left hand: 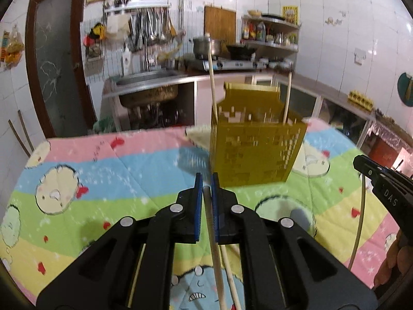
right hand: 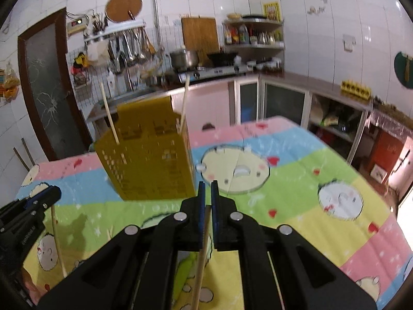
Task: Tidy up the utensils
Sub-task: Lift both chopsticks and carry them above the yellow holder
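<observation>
The left gripper (left hand: 206, 180) is clamped on a chopstick (left hand: 215, 253); the right gripper (right hand: 207, 190) pinches another chopstick (right hand: 202, 255). Ahead, a yellow holder (left hand: 255, 152) stands on the quilted surface (left hand: 116, 165), two chopsticks (left hand: 212, 77) upright inside.

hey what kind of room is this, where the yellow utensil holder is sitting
Most likely a home kitchen. Behind the yellow utensil holder there is a metal sink, a gas stove with a pot and a wok on it, and ladles hanging on the tiled wall.
</observation>
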The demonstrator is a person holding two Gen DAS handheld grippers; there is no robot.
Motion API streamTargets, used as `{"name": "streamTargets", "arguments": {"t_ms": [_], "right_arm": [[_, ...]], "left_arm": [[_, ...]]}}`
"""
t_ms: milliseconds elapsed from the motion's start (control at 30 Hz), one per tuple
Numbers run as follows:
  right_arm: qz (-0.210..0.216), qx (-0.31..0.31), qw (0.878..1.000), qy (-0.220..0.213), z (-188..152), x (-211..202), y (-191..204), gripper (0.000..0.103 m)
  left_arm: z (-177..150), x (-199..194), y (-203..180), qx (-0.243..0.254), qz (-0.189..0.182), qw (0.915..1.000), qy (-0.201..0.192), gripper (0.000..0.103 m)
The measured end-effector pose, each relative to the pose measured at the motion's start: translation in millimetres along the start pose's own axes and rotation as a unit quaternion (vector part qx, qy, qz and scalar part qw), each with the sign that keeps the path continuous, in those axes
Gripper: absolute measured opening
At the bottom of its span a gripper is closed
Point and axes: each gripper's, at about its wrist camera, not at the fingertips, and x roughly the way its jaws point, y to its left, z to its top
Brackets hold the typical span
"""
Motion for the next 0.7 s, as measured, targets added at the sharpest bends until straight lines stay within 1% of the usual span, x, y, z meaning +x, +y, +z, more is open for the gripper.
{"name": "streamTargets", "arguments": {"t_ms": [133, 233, 367, 533, 700], "right_arm": [[0.000, -0.009, 0.999, -0.033, 10.1, -7.3, 3.0, 0.004], [0.003, -0.015, 0.998, -0.058, 18.6, -14.8, 4.4, 0.004], [0.007, -0.021, 0.996, -0.091, 25.4, -23.7, 4.7, 0.004], [0.013, -0.019, 0.994, -0.111, 25.7, -32.4, -1.7, 0.004], [0.022, -0.019, 0.991, -0.127, 25.8, -43.2, -7.1, 0.004]], "left_arm": [[10.9, -11.1, 0.3, 0.007, 0.007, 0.9995, -0.030, 0.005], [16.1, -14.9, 1.4, 0.010, 0.007, 0.9990, -0.042, 0.005], [20.2, -22.3, 2.8, 0.013, 0.009, 0.9976, -0.068, 0.005], [17.7, -33.9, 6.5, 0.019, 0.010, 0.9944, -0.104, 0.005], [15.1, -43.5, 11.5, 0.017, 0.005, 0.9919, -0.126, 0.005]]}}
